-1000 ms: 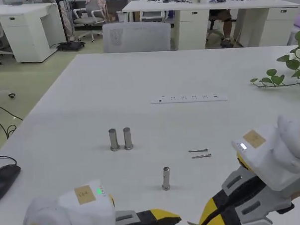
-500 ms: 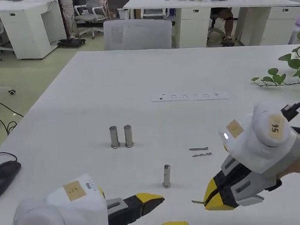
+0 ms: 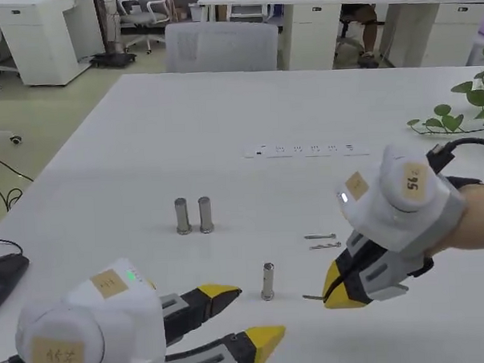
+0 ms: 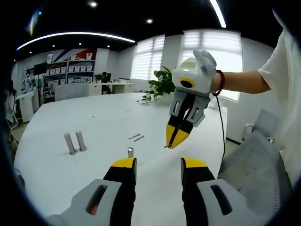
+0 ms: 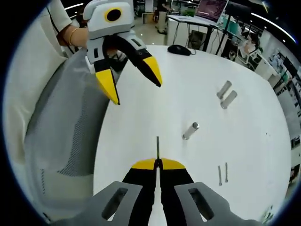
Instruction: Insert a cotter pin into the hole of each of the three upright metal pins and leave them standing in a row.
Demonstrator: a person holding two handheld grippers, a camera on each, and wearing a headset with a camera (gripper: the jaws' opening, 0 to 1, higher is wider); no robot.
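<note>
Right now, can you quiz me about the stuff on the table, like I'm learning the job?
1. True or false: the left gripper is open.
2. How many metal pins stand upright on the table?
3. What is the right gripper shut on? A) a cotter pin B) a plant leaf C) nothing

Key: 1 true; 2 three; 3 A.
</note>
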